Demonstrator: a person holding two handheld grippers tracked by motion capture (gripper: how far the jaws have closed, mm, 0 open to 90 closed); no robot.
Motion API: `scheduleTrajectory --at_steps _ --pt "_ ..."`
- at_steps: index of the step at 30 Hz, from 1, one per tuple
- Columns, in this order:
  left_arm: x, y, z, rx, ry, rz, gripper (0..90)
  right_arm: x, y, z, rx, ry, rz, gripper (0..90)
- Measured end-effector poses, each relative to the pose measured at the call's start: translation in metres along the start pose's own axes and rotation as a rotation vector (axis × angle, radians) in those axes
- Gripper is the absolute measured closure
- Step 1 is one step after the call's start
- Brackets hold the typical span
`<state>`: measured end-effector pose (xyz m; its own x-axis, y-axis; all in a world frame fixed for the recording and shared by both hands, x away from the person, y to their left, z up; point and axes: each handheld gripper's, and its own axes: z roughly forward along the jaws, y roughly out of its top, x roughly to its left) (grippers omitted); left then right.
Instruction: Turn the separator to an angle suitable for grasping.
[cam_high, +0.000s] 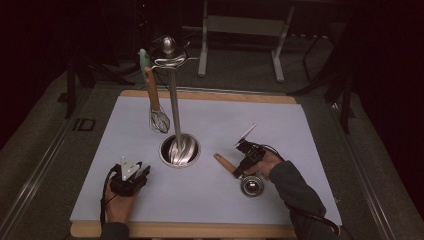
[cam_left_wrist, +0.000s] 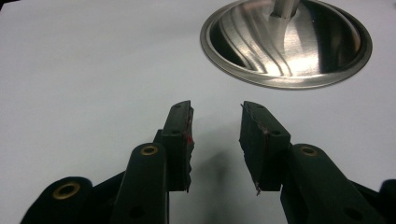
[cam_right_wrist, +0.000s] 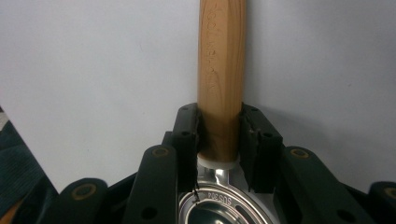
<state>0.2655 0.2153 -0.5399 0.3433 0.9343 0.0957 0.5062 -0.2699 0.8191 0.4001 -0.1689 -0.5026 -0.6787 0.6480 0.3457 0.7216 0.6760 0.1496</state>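
- Right gripper (cam_right_wrist: 218, 135) clamping the wooden handle (cam_right_wrist: 221, 70) of the small strainer (cam_high: 251, 185), lying near-right on the white mat (cam_high: 300, 150).
- Left gripper (cam_left_wrist: 215, 140) idling open, near-left.
- Probably needing lifting next, hanging on the rack (cam_high: 172, 90) beside the whisk (cam_high: 159, 120).

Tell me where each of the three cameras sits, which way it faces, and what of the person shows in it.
High view: above the person's side, facing forward and down on the white table mat; both forearms, left gripper, right gripper.
Left gripper view: along open jaws toward the round steel stand base.
Right gripper view: along jaws clamping the wooden-handled steel ladle.
Shared: base, ladle and mat recur in the high view.
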Motion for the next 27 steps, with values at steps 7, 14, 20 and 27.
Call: scheduleTrajectory --at_steps 7,14,20,27 --pt "0.0 0.0 0.0 0.001 0.001 0.0 64.1 0.01 -0.001 0.001 -0.007 -0.064 -0.012 70.6" --pt "0.0 0.0 0.0 -0.002 0.0 -0.002 64.1 0.008 -0.004 0.0 -0.035 -0.046 -0.008 70.9" --pt "0.0 0.0 -0.001 -0.01 0.001 -0.009 64.1 0.009 -0.007 -0.004 -0.076 -0.024 -0.006 70.9" --pt "0.001 0.0 -0.001 -0.011 0.0 -0.01 64.1 0.01 -0.01 -0.01 -0.145 -0.005 -0.01 70.9"
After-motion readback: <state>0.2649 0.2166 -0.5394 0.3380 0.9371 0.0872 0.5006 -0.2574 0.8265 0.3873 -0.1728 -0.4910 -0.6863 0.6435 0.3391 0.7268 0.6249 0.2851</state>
